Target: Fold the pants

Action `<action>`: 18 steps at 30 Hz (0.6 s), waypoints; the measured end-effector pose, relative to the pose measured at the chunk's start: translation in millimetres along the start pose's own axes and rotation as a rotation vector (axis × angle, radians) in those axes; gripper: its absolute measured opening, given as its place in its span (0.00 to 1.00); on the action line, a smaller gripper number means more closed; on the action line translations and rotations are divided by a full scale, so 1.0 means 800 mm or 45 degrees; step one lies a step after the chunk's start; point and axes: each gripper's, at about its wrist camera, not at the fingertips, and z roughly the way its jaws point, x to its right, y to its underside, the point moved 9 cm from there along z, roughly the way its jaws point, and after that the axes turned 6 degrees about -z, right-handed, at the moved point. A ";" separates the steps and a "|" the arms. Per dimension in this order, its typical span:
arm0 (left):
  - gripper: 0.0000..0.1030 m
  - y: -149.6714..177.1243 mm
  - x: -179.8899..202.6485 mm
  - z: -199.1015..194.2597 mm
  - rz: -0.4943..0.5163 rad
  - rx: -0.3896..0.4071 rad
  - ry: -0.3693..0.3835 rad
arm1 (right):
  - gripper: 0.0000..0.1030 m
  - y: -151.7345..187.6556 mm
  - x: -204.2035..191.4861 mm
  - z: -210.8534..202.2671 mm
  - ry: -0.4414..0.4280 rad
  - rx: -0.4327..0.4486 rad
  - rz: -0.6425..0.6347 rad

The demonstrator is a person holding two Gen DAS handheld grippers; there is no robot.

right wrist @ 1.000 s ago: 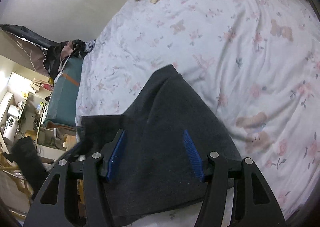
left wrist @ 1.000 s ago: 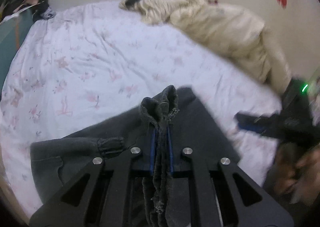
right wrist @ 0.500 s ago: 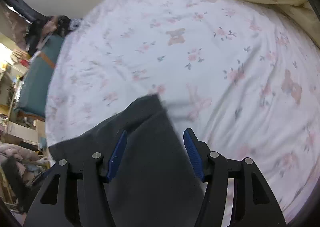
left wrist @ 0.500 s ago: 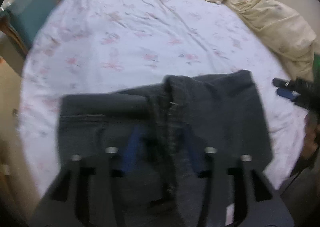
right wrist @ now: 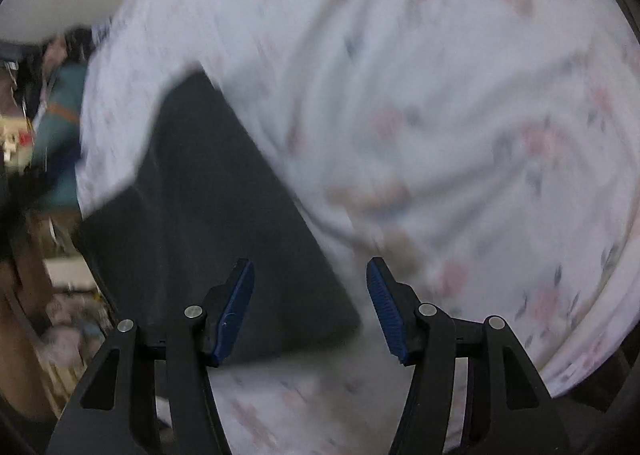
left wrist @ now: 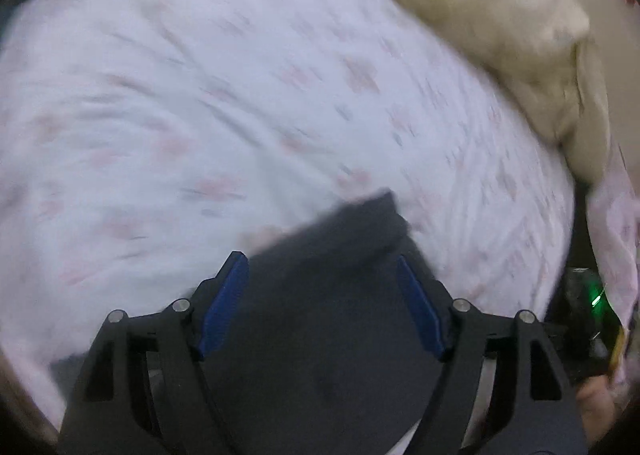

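Dark grey pants (left wrist: pixel 332 315) lie folded flat on the flowered white bedsheet (left wrist: pixel 200 95). My left gripper (left wrist: pixel 320 287) hovers over them with its jaws opening wide; the blue pads (left wrist: pixel 224 303) touch no cloth. Both views are blurred by motion. In the right wrist view the pants (right wrist: pixel 208 195) stretch from the lower middle up to the left. My right gripper (right wrist: pixel 310 295) stands open above their right edge, with nothing pressed between its pads.
A rumpled cream blanket (left wrist: pixel 500 27) lies along the far right of the bed. A device with a green light (left wrist: pixel 596 299) and a hand (left wrist: pixel 596 403) show at the right edge. The bed's left edge (right wrist: pixel 86 135) drops toward a teal item and clutter.
My left gripper let go of the bunched waistband and opened wide; the pants now lie flat. Both cameras swung down toward the bed. My right gripper stayed open.
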 end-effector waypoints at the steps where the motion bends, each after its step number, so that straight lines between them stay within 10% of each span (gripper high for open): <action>1: 0.68 -0.006 0.010 0.009 0.028 -0.008 -0.001 | 0.59 0.011 0.001 0.009 -0.022 -0.049 -0.019; 5: 0.64 -0.025 0.045 0.045 0.136 -0.024 -0.010 | 0.59 0.022 -0.004 0.022 0.020 -0.084 -0.138; 9: 0.37 -0.031 0.056 0.079 0.123 -0.092 -0.001 | 0.58 0.021 -0.010 0.032 0.002 -0.088 -0.165; 13: 0.07 -0.027 0.056 0.091 0.150 -0.142 -0.002 | 0.37 0.017 -0.013 0.037 -0.034 -0.087 -0.178; 18: 0.03 -0.039 0.051 0.073 0.111 -0.053 -0.005 | 0.13 0.014 -0.013 0.020 -0.092 -0.030 -0.175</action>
